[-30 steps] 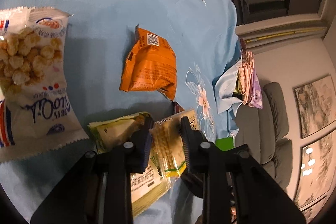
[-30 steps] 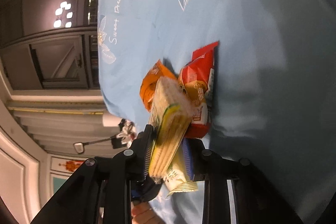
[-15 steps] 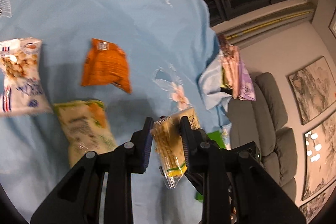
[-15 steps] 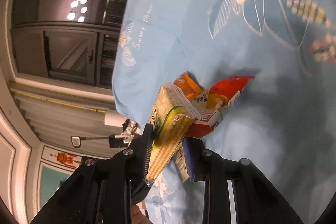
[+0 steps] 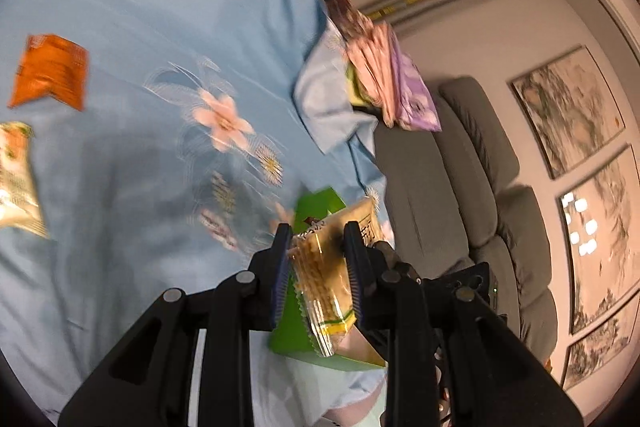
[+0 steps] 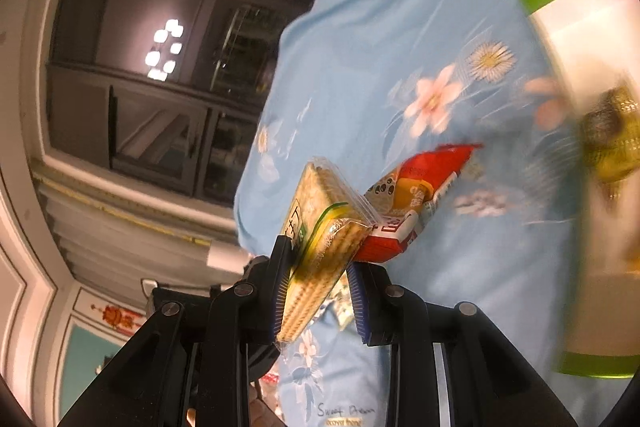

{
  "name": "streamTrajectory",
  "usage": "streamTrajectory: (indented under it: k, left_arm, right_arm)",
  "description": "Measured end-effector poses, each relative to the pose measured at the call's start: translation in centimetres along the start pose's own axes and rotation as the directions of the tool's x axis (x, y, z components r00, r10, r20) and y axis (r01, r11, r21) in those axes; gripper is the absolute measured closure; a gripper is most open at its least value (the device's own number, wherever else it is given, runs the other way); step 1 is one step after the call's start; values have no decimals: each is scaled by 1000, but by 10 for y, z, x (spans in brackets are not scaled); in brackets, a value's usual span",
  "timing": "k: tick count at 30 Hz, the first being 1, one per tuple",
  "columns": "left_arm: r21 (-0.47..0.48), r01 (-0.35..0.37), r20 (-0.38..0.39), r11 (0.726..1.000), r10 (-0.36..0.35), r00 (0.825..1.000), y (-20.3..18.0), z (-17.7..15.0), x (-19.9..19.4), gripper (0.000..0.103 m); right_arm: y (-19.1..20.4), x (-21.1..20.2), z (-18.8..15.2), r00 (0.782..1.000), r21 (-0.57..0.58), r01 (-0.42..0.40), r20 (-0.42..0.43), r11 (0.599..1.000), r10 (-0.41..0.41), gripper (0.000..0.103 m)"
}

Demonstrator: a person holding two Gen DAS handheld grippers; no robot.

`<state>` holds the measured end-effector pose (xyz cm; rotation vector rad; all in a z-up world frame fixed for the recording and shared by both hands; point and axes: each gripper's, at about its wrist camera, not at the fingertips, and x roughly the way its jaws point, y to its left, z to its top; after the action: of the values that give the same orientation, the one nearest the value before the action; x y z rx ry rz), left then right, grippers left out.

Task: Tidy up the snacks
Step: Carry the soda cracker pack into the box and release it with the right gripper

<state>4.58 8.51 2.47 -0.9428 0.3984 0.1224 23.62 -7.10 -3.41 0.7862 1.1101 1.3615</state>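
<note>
My left gripper (image 5: pixel 318 247) is shut on a clear packet of yellow crackers (image 5: pixel 324 291) and holds it above a green box (image 5: pixel 316 203) at the near edge of the blue flowered cloth (image 5: pixel 140 39). My right gripper (image 6: pixel 318 259) is shut on a second cracker packet (image 6: pixel 320 227), held above the cloth. A red and orange snack bag (image 6: pixel 412 195) lies on the cloth just past it. The green-rimmed box (image 6: pixel 576 31) shows at the right of the right wrist view, with a blurred yellow packet (image 6: pixel 612 143) over it.
An orange snack bag (image 5: pixel 50 71) and a pale green snack bag (image 5: pixel 16 183) lie at the left of the cloth. A stack of pink and purple packets (image 5: pixel 384 83) sits at the cloth's far corner. A grey sofa (image 5: pixel 460 187) stands beside the table.
Both grippers have swung toward the green box, each carrying its cracker packet. The snack bags on the cloth have slid to the left of the left wrist view.
</note>
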Motion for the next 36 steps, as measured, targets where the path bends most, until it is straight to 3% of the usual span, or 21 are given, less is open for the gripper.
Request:
streamTrajectory:
  k: [4,7,13,18,21,24,26,29,31,36]
  left_arm:
    - [5,-8,-13,1000,8,1000,-7,-10,7,77]
    - [-31,-39,-8,999,39,999,6,-12,-6,77]
    - [-82,-117,56,990,122,991,43,-13,-61,77]
    - [-164,-98,97,982,114,989,86,-14,-102,81]
    - [-175,-106,114,979,127,985,101,-18,-121,82]
    - [-195,-103,128,975,130,983,113,-20,-134,82]
    - [-213,-96,132,972,126,983,120,-20,-139,81]
    - [-196,-111,132,974,139,981,119,-22,-140,79]
    - [-189,-93,139,977,121,983,115,-22,-139,79]
    - [-155,-79,142,985,102,985,94,-20,-126,79]
  right_arm:
    - [-13,-22,7,1000,22,-1,-3,1000,1,74]
    - [-21,-14,2,999,44,-7,-46,999,10,73]
    - [-17,43,-34,983,69,-54,-174,996,65,73]
    - [-2,95,-62,962,65,-26,-270,998,43,68]
    - [3,121,-78,948,69,-17,-317,997,38,58]
    - [6,136,-87,937,63,-18,-348,998,39,58]
    - [9,139,-89,937,55,-37,-346,998,54,58]
    - [20,137,-89,947,-26,-9,-322,1000,0,59]
    - [27,132,-88,955,-85,23,-292,996,-47,69]
    - [25,109,-75,964,-79,-8,-267,997,-14,71]
